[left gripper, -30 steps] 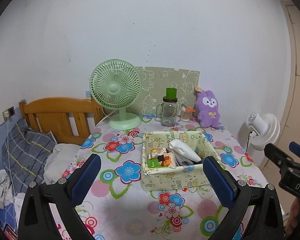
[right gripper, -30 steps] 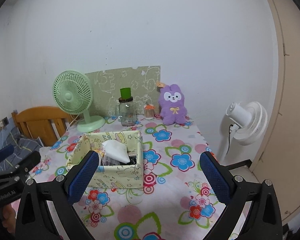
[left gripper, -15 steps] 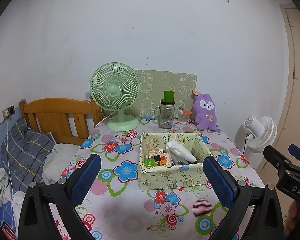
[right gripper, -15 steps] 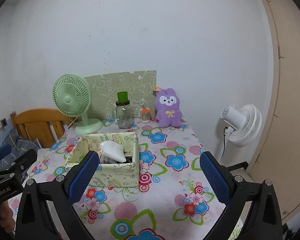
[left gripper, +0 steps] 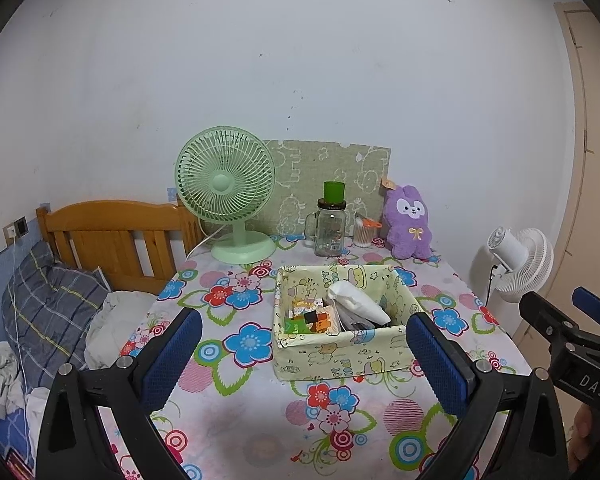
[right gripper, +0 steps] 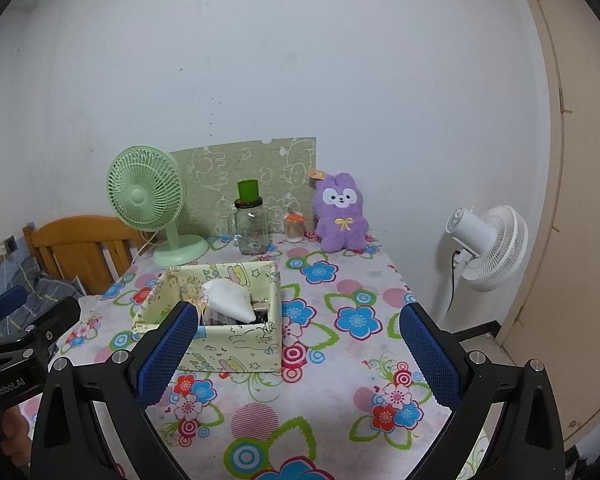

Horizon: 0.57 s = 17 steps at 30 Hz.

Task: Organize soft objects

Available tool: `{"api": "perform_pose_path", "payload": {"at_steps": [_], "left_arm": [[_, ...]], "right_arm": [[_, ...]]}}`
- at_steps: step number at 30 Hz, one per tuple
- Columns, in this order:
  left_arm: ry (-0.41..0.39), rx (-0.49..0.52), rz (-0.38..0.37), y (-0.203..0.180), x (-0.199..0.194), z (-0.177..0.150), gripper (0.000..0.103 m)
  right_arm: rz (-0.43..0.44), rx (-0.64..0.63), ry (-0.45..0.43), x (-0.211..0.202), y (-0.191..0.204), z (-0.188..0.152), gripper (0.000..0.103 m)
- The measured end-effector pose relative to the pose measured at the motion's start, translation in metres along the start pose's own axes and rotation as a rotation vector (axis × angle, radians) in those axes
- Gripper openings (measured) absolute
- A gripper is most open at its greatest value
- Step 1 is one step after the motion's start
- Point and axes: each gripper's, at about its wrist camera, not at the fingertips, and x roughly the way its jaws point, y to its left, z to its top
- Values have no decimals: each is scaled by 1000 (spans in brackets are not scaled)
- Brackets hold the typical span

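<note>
Both grippers open, clear of table contents.

I held the left gripper [left gripper: 302, 354] and right gripper [right gripper: 298, 354] with fingers spread wide, empty, above the floral table [left gripper: 256, 432]. Beyond them sat one fabric box [left gripper: 340, 354] holding one white bundle [left gripper: 356, 302]; farthest, against the wall, stood one purple plush rabbit [right gripper: 341, 218], one jar [right gripper: 251, 226] and one green fan [right gripper: 146, 196].
</note>
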Motion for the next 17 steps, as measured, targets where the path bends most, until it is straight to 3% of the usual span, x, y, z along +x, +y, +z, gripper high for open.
{"api": "perform_pose_path", "payload": {"at_steps": [17], "left_arm": [[-11,1,-1,0,-3,1,103]], "right_arm": [[-8,-5,-5,0,2,-1,102]]}}
